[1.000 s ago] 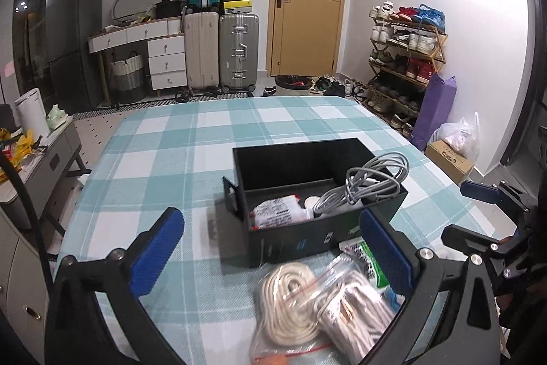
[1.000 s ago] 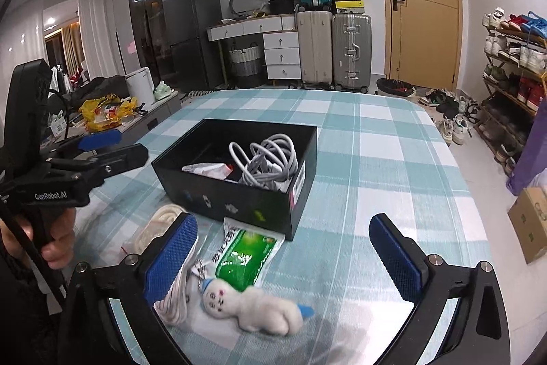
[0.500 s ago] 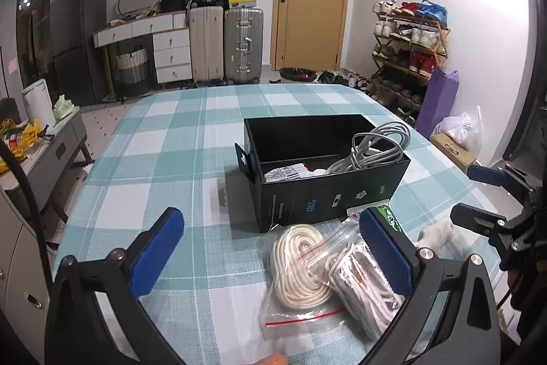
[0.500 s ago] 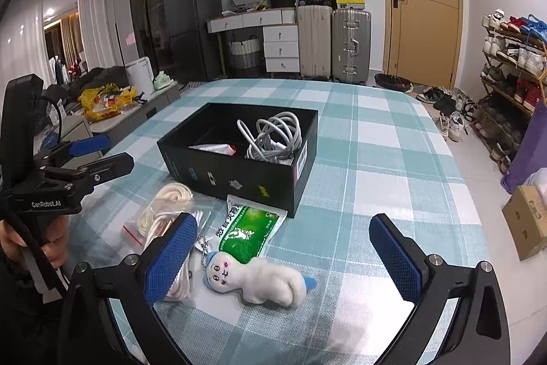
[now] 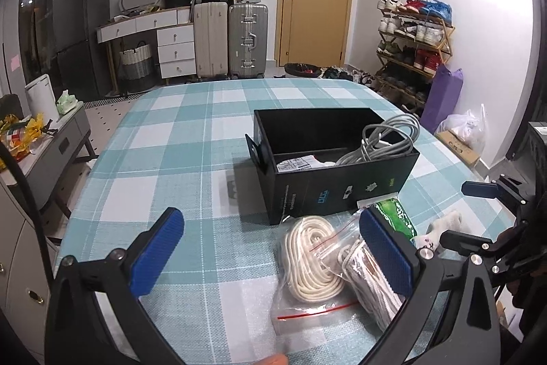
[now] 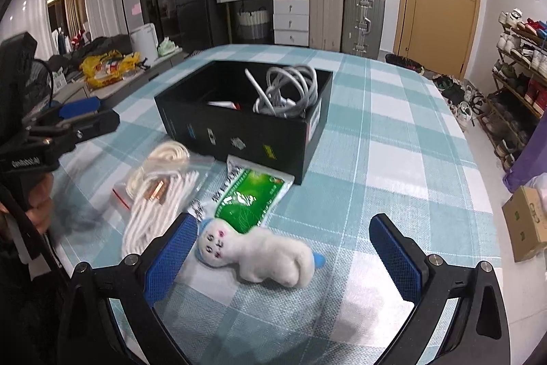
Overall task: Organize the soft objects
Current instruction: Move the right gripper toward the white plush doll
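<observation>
Fingers (image 6: 171,259) nearer plush toy (image 6: 259,257) than before

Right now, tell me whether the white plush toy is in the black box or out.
Out. The white plush toy lies on the tablecloth in front of the black box.

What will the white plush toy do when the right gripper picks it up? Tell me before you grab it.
The white plush toy looks fuzzy and stuffed, so it will probably squash between the pads of the right gripper and grip without slipping. It seems light. Lying limp on the tablecloth, its ends would likely droop if pinched mid-body.
</observation>
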